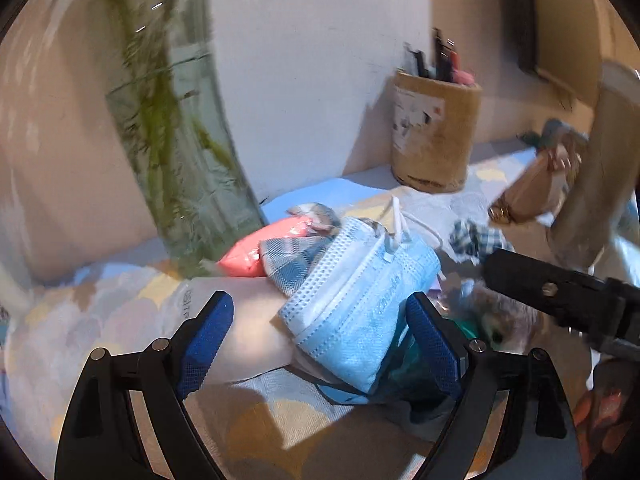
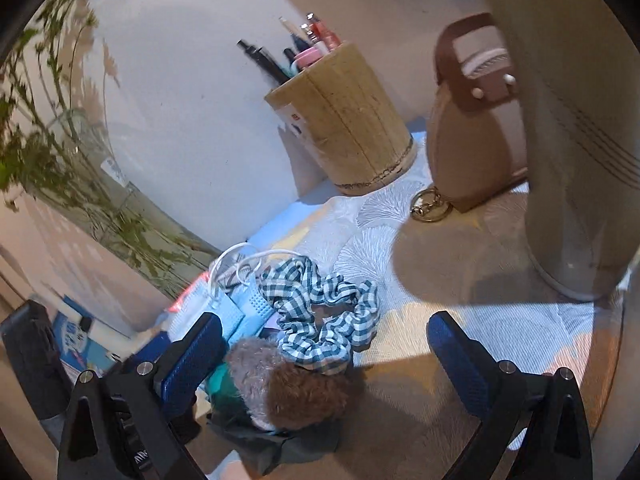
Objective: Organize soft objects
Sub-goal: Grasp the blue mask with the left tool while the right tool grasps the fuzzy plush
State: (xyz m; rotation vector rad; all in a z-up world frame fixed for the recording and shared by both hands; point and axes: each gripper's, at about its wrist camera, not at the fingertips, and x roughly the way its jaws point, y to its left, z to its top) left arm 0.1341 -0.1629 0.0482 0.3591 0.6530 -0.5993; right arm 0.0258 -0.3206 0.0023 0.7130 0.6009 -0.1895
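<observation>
A pile of soft things lies on the patterned tablecloth (image 1: 120, 312). On top is a blue face mask (image 1: 360, 312), over a blue checked cloth (image 1: 292, 256) and a pink packet (image 1: 252, 256). My left gripper (image 1: 320, 304) is open. The mask sits between its blue pads; the left pad stands apart from it. My right gripper (image 2: 324, 344) is open over a green checked scrunchie (image 2: 324, 308) and a fuzzy brown and grey scrunchie (image 2: 288, 384), which rests on dark green cloth (image 2: 280, 440). One black finger (image 1: 552, 292) of the right gripper reaches in from the right in the left wrist view.
A glass vase with green stems (image 1: 172, 140) stands at the left by the wall. A wooden pen holder (image 2: 344, 120) is at the back, a brown bag (image 2: 472, 132) with a gold key ring (image 2: 432, 204) beside it. A tall grey cylinder (image 2: 580, 140) rises at the right.
</observation>
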